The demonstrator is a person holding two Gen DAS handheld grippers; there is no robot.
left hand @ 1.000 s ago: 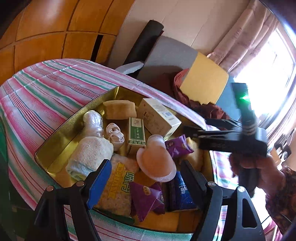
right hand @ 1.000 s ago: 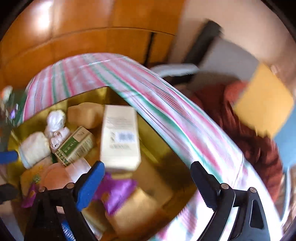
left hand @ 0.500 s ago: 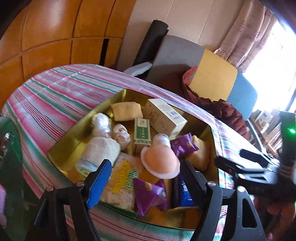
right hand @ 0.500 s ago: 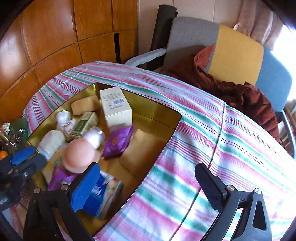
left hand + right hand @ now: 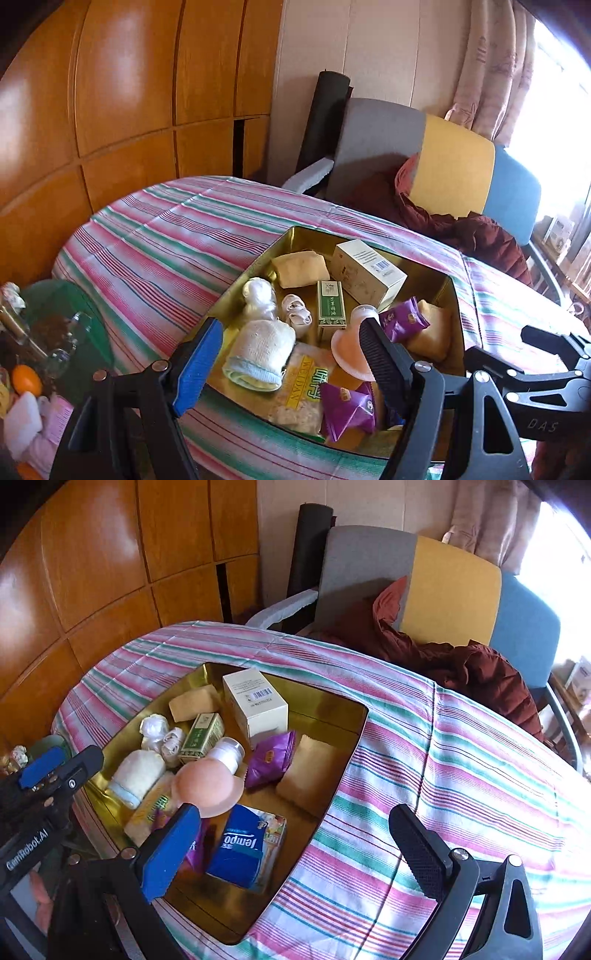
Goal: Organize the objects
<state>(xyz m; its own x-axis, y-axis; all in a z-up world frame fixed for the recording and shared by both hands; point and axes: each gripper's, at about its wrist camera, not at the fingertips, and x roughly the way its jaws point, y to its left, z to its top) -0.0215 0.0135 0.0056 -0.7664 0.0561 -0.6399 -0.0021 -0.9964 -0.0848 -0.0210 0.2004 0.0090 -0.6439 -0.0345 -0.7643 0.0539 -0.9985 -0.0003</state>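
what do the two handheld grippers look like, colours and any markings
Both are black plastic with bolted finger arms. On each, one finger carries a blue ridged pad and the other a black textured pad: see the left gripper and the right gripper. In the right wrist view the left gripper's body bears white lettering, roughly "GenRobot.AI". In the left wrist view the right gripper's body shows embossed "DAS".

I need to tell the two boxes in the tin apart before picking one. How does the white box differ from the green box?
The white box is clearly bigger and cream-coloured, with a barcode label on its top face; the green box is slimmer, with green faces and printed characters. The white box sits toward the far wall of the gold tin; the green box lies nearer the middle, beside the small white bundles. Both are closed cardboard cartons lying in the tin.
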